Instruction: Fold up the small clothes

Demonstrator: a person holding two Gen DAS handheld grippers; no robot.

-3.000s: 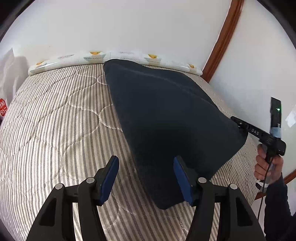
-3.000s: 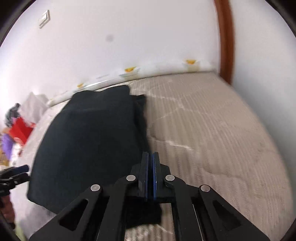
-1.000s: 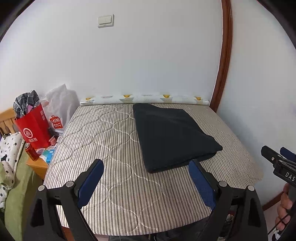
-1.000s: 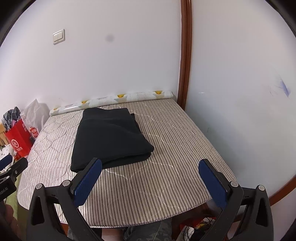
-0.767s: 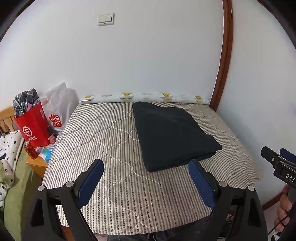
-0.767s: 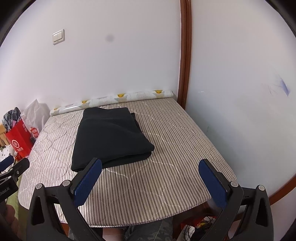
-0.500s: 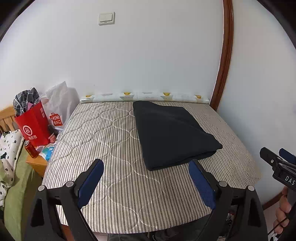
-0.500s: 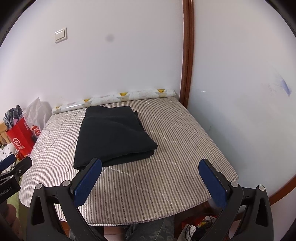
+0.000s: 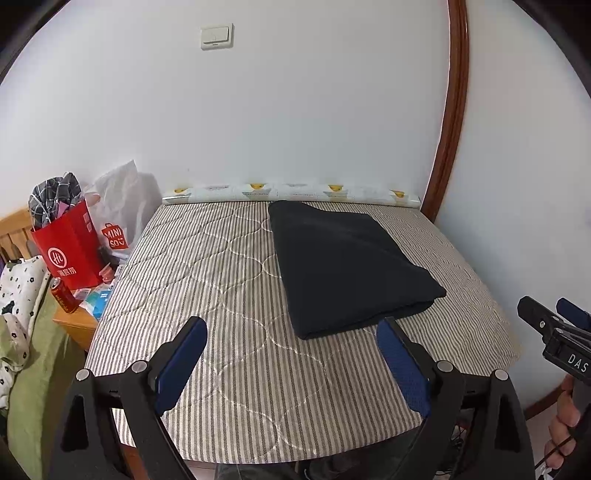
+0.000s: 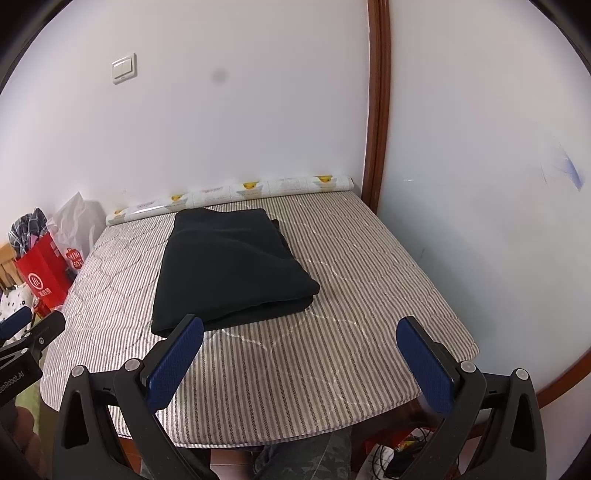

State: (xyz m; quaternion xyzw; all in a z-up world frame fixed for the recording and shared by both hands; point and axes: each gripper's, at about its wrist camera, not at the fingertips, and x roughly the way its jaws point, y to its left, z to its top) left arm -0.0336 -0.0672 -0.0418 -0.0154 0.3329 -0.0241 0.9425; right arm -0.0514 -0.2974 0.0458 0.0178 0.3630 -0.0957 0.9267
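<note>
Left wrist view first: a dark navy, almost black garment (image 9: 351, 266) lies folded into a thick rectangle on the striped quilted mattress (image 9: 221, 295), toward the far right part of it, with its far edge close to the patterned roll (image 9: 291, 192) that runs along the wall. The cloth looks soft and matte, with no print showing; its top is smooth, and at the near right corner the layers stack up, the top layer bulging a little over the ones beneath. From the right wrist view the same garment (image 10: 229, 266) sits left of centre on the mattress (image 10: 351, 295), and a thin strip of a lower layer peeks out along its right side. Both tools hang back over the near edge of the bed, well apart from the cloth. The left gripper (image 9: 291, 358) has its blue pads spread wide with nothing between them but bare mattress, and the right gripper (image 10: 299, 354) is likewise splayed and empty. A hand (image 9: 565, 424) shows at the lower right of the left view, wrapped around the other tool's handle. Off the left side of the bed stand a red paper bag (image 9: 68, 251), a white plastic bag (image 9: 122, 206) and a red can (image 9: 64, 297) on a small wooden stand. A light switch (image 9: 217, 36) sits high on the white wall.
</note>
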